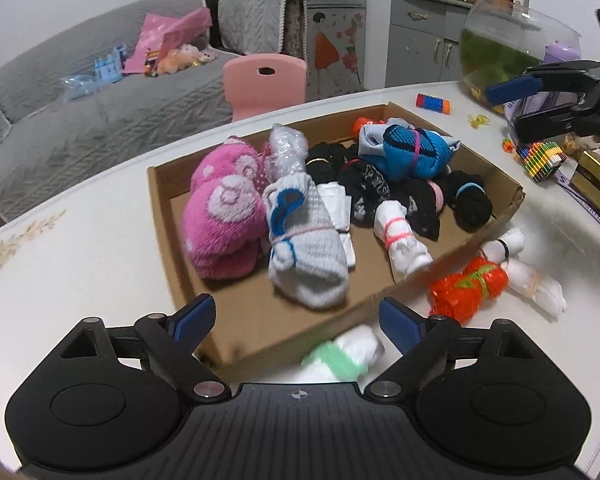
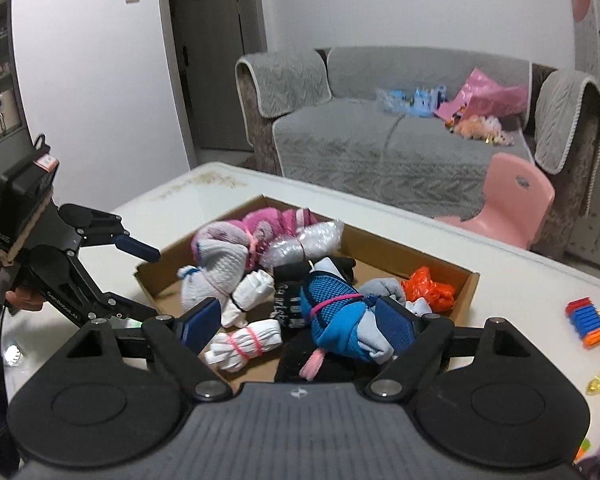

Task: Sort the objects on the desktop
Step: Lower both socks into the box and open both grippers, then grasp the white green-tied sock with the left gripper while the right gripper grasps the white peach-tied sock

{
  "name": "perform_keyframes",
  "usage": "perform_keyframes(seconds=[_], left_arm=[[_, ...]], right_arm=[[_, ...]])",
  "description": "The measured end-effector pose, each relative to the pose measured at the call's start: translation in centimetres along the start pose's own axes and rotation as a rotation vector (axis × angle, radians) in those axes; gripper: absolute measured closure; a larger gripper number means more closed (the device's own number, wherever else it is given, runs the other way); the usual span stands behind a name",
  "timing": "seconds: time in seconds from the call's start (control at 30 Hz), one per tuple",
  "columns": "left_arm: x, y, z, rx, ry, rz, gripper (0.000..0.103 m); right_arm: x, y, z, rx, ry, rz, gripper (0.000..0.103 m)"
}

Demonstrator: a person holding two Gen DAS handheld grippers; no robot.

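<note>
Gaping wide and empty, the left gripper hangs over the near wall of the shallow cardboard tray; a blurred white sock roll with a green band lies just below on the table. The right gripper, equally spread, holds nothing above a knitted blue mesh sock bundle in the tray.

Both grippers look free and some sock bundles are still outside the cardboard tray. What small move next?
Probably lower the open left gripper onto the white sock bundle with a green band. It lies on the table just outside the tray, directly below the fingers.
</note>
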State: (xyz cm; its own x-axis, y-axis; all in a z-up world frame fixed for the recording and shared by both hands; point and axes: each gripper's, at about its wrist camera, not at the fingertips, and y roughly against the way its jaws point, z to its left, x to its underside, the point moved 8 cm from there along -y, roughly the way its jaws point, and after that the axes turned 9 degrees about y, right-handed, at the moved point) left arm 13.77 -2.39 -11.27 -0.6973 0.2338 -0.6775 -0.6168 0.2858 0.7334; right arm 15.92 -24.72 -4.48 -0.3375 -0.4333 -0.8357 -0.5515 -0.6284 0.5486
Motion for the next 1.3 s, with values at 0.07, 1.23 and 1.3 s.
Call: perform_keyframes(seconds=[0.07, 1.23, 1.3], left_arm=[[0.6, 0.8, 0.0, 0.011, 0.001, -0.006, 0.010], [5.7, -2.2, -0.6, 0.074, -0.040, 0.090, 0.006], [5.8, -2.7, -0.4, 0.075, -0.040, 0.095, 0.006]], right_arm=[[0.0, 1.2, 0.6, 0.003, 0.003, -0.020, 0.021], [11.4, 0.4, 6.7, -0.075, -0.129, 0.075, 0.019], [11.8, -0.1, 6.5, -0.073, -0.132, 0.085, 0.020]])
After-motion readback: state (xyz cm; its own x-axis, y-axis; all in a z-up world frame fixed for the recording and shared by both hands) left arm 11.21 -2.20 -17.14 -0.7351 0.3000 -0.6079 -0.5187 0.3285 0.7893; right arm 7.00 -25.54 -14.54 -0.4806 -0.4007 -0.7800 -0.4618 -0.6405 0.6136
